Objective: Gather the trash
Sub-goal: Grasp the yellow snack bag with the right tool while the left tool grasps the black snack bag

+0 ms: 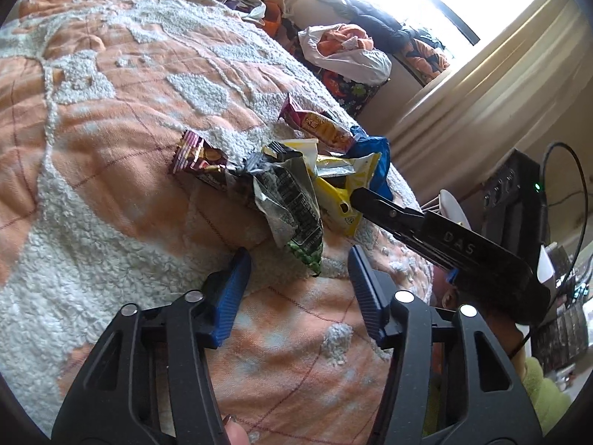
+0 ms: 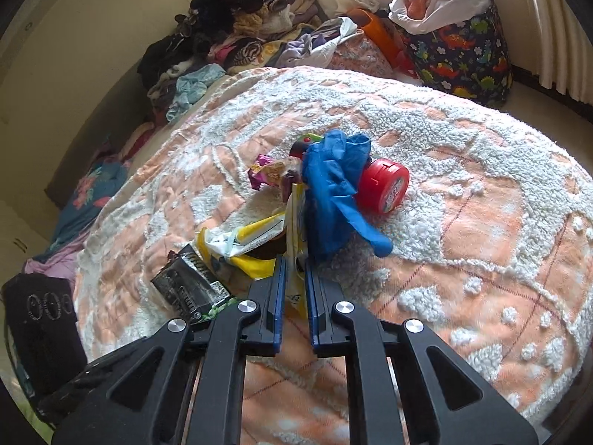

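A heap of trash lies on the orange-and-white blanket [image 1: 111, 118]: a silver-black wrapper [image 1: 292, 200], a yellow wrapper [image 1: 337, 189], a purple snack packet [image 1: 318, 126], a maroon wrapper [image 1: 196, 159] and a blue glove [image 2: 333, 185]. A red round tub [image 2: 385, 185] lies beside the glove. My left gripper [image 1: 298, 263] is open, just short of the silver wrapper's green end. My right gripper [image 2: 295, 270] is shut on the yellow wrapper's [image 2: 296, 222] edge; it also shows in the left wrist view [image 1: 361, 198].
A dinosaur-print bag [image 2: 467, 55] holding a white plastic bag of clothes stands at the bed's far corner. Piled clothes [image 2: 229, 37] line the wall. A black device [image 1: 519, 193] with cables stands beside the bed, by a curtain [image 1: 481, 89].
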